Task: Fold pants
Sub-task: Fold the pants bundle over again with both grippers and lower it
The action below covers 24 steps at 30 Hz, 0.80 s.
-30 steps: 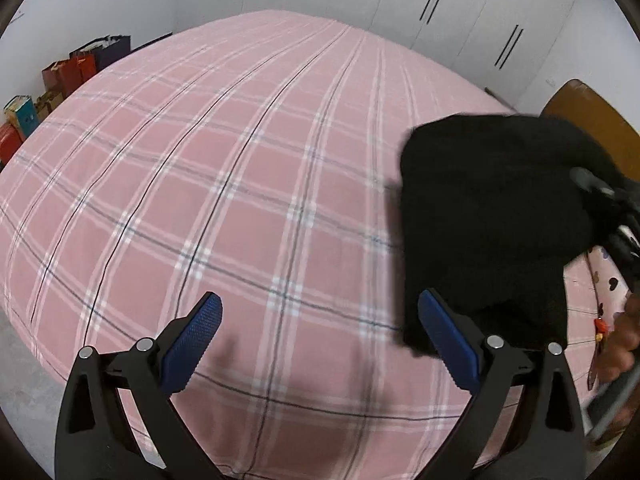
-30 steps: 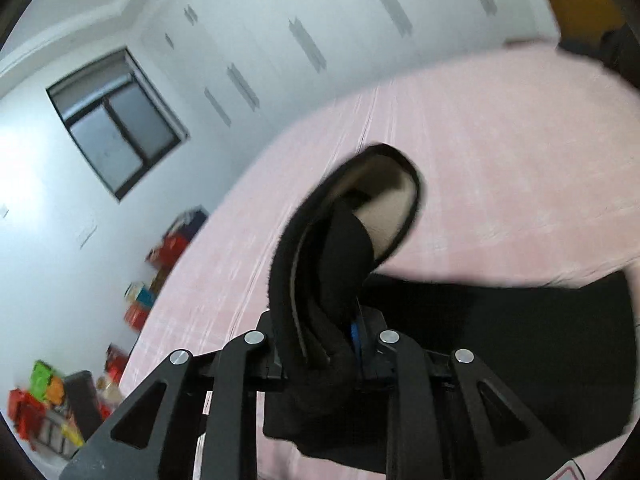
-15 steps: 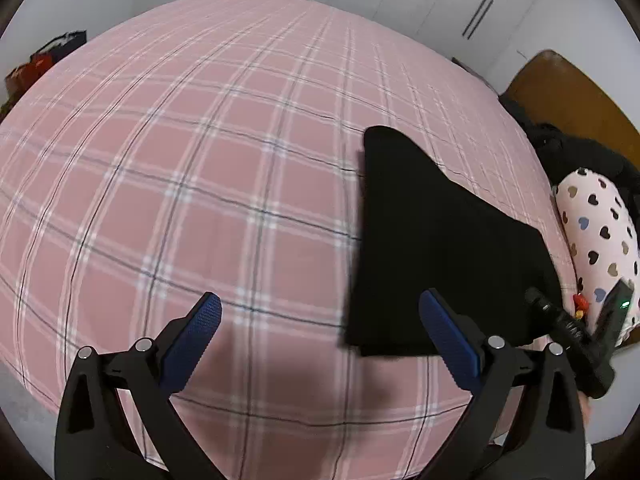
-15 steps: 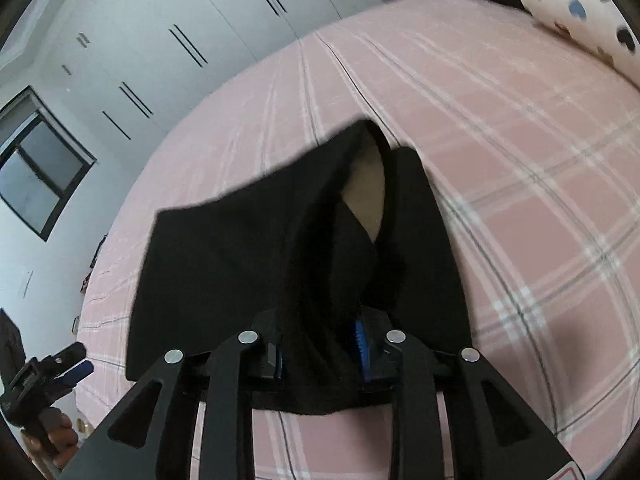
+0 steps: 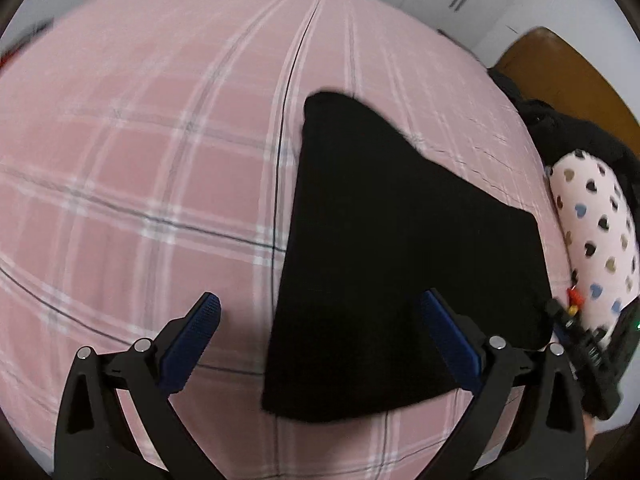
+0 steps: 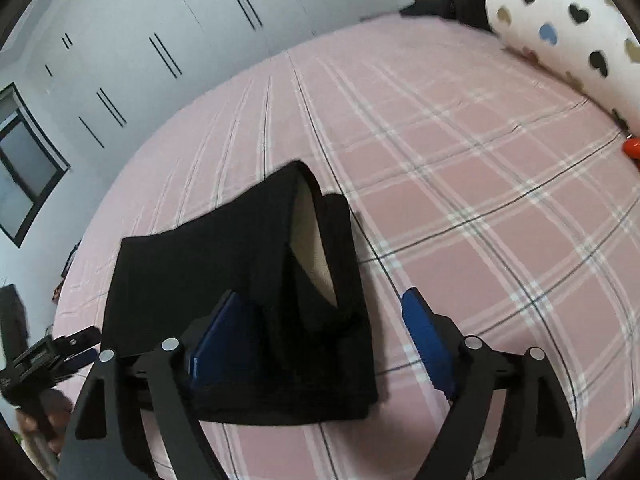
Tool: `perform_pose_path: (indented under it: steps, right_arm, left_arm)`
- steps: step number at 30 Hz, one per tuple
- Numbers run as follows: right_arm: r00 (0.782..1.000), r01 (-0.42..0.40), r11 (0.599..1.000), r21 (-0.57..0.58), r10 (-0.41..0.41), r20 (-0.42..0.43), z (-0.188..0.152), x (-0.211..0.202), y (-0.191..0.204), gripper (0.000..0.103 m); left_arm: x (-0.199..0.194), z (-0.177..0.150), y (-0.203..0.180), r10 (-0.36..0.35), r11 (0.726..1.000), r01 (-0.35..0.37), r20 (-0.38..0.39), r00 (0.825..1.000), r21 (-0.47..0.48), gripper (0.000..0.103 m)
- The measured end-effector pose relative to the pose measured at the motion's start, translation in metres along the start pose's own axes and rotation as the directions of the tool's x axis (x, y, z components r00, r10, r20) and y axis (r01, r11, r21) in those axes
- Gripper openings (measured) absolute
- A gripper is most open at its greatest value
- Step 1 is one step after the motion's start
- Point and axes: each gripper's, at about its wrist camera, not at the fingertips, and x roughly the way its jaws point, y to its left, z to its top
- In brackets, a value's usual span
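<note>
Both grippers spread: left wrist view, left gripper over near edge of folded pants, lower centre, long axis toward upper frame; right wrist view, right gripper straddling waistband end, nearer.

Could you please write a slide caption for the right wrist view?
Right tool open over the folded black pants lying on the pink plaid bedsheet.

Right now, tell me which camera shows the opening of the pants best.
The right wrist view: the pants lie just ahead of the open right gripper, their pale lining visible inside the opening. The left wrist view shows only a flat black shape on the bed.
</note>
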Motion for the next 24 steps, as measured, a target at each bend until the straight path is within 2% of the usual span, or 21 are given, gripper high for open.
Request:
perform_pose_path:
  steps: [3,4,5,6,7,8,12,13,15,16,17,18,19,20,21,22,23,24]
  right_arm:
    - [0.995,-0.074,0.996,0.057,0.078,-0.063,0.0,0.025,-0.007,0.081]
    - [0.991,-0.112,0.99,0.087,0.118,-0.069,-0.003,0.034,-0.009,0.077]
    - [0.984,-0.154,0.983,0.1,0.162,-0.075,-0.006,0.034,-0.003,0.066]
    - [0.981,-0.173,0.979,0.11,0.181,-0.072,-0.007,0.034,-0.001,0.051]
    - [0.979,-0.184,0.977,0.111,0.192,-0.069,-0.007,0.032,0.003,0.04]
    - [0.978,-0.193,0.975,0.11,0.2,-0.061,-0.005,0.027,0.009,0.037]
    - [0.958,-0.285,0.957,0.052,0.286,-0.018,0.006,-0.01,0.049,0.034]
    - [0.952,-0.304,0.952,0.017,0.305,-0.021,0.005,-0.02,0.064,0.034]
    - [0.949,-0.313,0.95,-0.004,0.313,-0.045,-0.004,-0.025,0.08,0.035]
    - [0.952,-0.299,0.954,-0.011,0.298,-0.077,-0.017,-0.019,0.085,0.039]
    - [0.955,-0.279,0.96,-0.021,0.275,-0.112,-0.028,-0.01,0.087,0.042]
    - [0.961,-0.237,0.971,-0.035,0.229,-0.154,-0.04,0.001,0.086,0.047]
    - [0.971,-0.137,0.989,-0.056,0.123,-0.203,-0.057,0.015,0.086,0.057]
    - [0.976,-0.07,0.995,-0.067,0.055,-0.209,-0.067,0.017,0.084,0.059]
    - [0.983,-0.072,0.997,-0.034,0.065,-0.173,-0.071,0.008,0.081,0.059]
    - [0.987,-0.063,0.998,-0.012,0.06,-0.146,-0.071,-0.002,0.081,0.059]
    - [0.996,-0.038,0.999,-0.003,0.037,-0.08,-0.067,-0.019,0.084,0.059]
    - [0.999,-0.041,0.999,-0.02,0.041,-0.03,-0.063,-0.031,0.088,0.054]
  left_arm:
    - [0.023,0.003,0.008,-0.076,0.995,0.071,-0.061,0.995,-0.076,0.098]
    - [0.03,0.004,0.011,-0.112,0.989,0.105,-0.066,0.992,-0.101,0.097]
    - [0.032,0.004,0.011,-0.117,0.989,0.112,-0.051,0.992,-0.101,0.092]
    - [0.031,0.004,0.011,-0.127,0.988,0.124,-0.026,0.992,-0.087,0.08]
    - [0.03,0.006,0.01,-0.178,0.982,0.175,-0.034,0.984,-0.075,0.048]
    - [0.027,0.008,0.009,-0.182,0.981,0.179,-0.038,0.983,-0.082,0.039]
    - [-0.019,0.019,0.007,-0.203,0.979,0.204,0.03,0.979,-0.028,0.027]
    - [-0.033,0.021,0.008,-0.189,0.982,0.19,0.049,0.981,-0.009,0.024]
    - [-0.062,0.02,0.018,-0.138,0.99,0.137,0.074,0.988,0.022,0.023]
    - [-0.074,0.015,0.028,-0.092,0.995,0.089,0.078,0.993,0.037,0.023]
    - [-0.076,0.011,0.035,-0.062,0.997,0.058,0.072,0.995,0.048,0.029]
    - [-0.075,0.004,0.046,0.001,0.998,-0.004,0.055,0.998,0.061,0.033]
    - [-0.072,0.001,0.053,0.057,0.996,-0.06,0.046,0.997,0.07,0.036]
    - [-0.065,-0.008,0.063,0.174,0.98,-0.178,0.047,0.984,0.088,0.035]
    - [-0.062,-0.014,0.072,0.26,0.959,-0.264,0.052,0.964,0.098,0.035]
    - [-0.062,-0.017,0.076,0.285,0.952,-0.289,0.051,0.957,0.102,0.035]
    - [-0.067,-0.019,0.081,0.263,0.959,-0.267,0.051,0.964,0.092,0.035]
    - [-0.075,-0.019,0.082,0.224,0.972,-0.228,0.058,0.973,0.065,0.035]
